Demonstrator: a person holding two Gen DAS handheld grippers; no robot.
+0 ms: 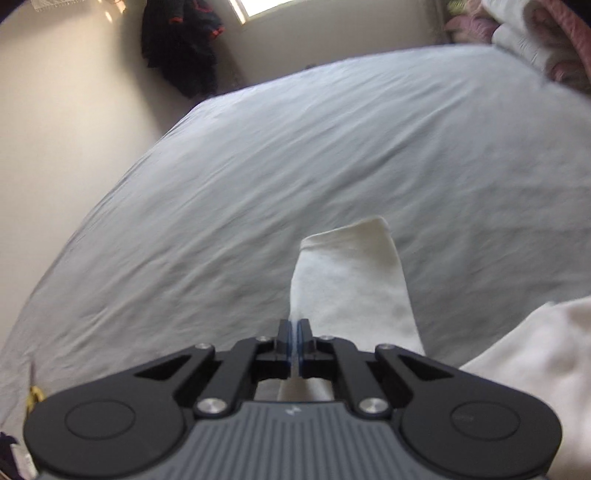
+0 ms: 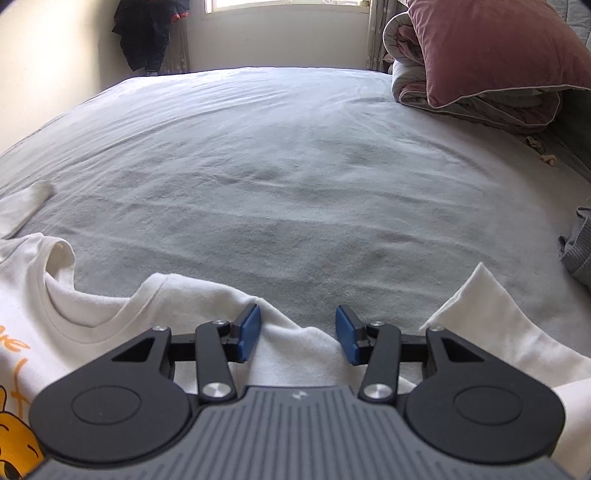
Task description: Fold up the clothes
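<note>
A white T-shirt (image 2: 122, 332) with orange print and a yellow bear lies on the pale grey bed sheet (image 2: 295, 166), collar towards the far side. My right gripper (image 2: 298, 334) is open over its shoulder, and a ridge of the white cloth lies between the blue pads (image 2: 249, 332). One sleeve (image 2: 480, 306) sticks out to the right, and the other sleeve (image 2: 26, 206) lies at the far left. In the left wrist view my left gripper (image 1: 294, 343) is shut on the edge of a white sleeve (image 1: 351, 280), which stretches forward over the sheet (image 1: 258, 166).
A rolled quilt with a pink pillow (image 2: 480, 55) sits at the bed's back right. A grey garment (image 2: 576, 251) lies at the right edge. Dark clothes (image 2: 144, 33) hang on the wall beside the window. Bedding (image 1: 535, 37) is piled at the far right.
</note>
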